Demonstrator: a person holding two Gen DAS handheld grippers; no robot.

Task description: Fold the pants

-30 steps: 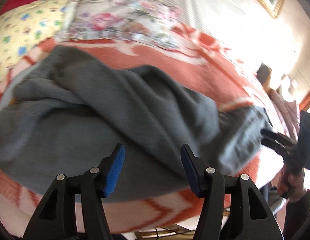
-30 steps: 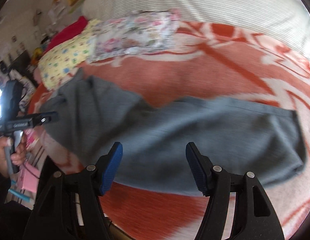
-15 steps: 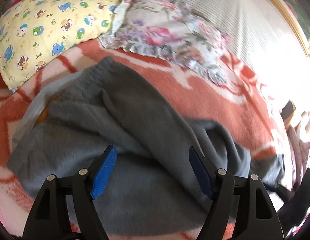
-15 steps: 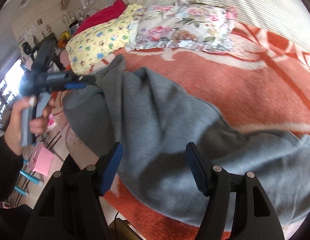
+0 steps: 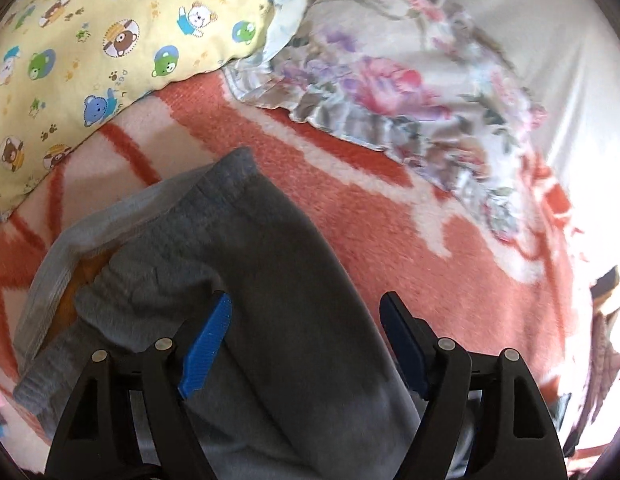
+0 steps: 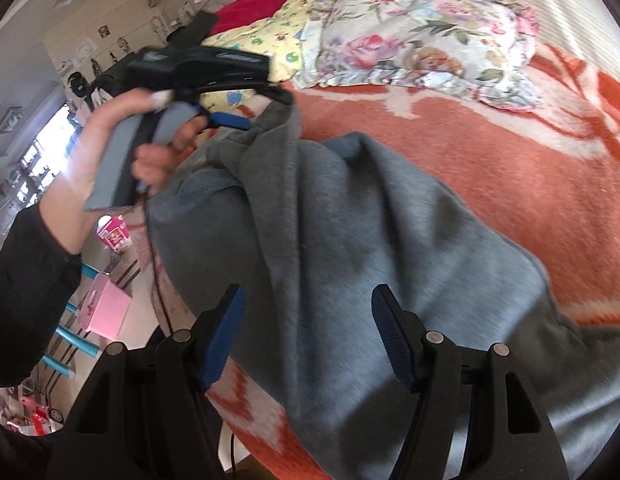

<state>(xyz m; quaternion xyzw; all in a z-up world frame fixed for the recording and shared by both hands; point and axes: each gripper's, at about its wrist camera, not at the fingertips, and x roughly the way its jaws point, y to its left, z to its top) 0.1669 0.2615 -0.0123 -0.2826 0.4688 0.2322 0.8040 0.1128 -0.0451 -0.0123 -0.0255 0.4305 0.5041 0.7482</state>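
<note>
The grey sweatpants [image 5: 270,248] lie bunched on the red and white blanket [image 5: 430,240]. Their ribbed waistband [image 5: 230,176] points toward the pillows, with a paler inner lining and an orange patch at the left. My left gripper [image 5: 306,300] hangs open just above the waist end, its blue pads clear of the cloth. In the right wrist view the pants [image 6: 350,220] are heaped in folds. My right gripper [image 6: 309,292] stands open over them with nothing pinched. A hand holds the left gripper [image 6: 262,108] at the raised top edge of the pants.
A yellow bear-print pillow [image 5: 110,40] and a floral pillow [image 5: 390,80] lie just beyond the waistband. A red cushion [image 6: 250,4] sits behind them. The bed's edge runs along the left, with a pink box [image 6: 106,308] and blue chair legs on the floor below.
Both grippers have swept along the pants toward the pillows. The left jaws have widened. The pants, stretched long a second ago, now lie heaped near the waistband.
</note>
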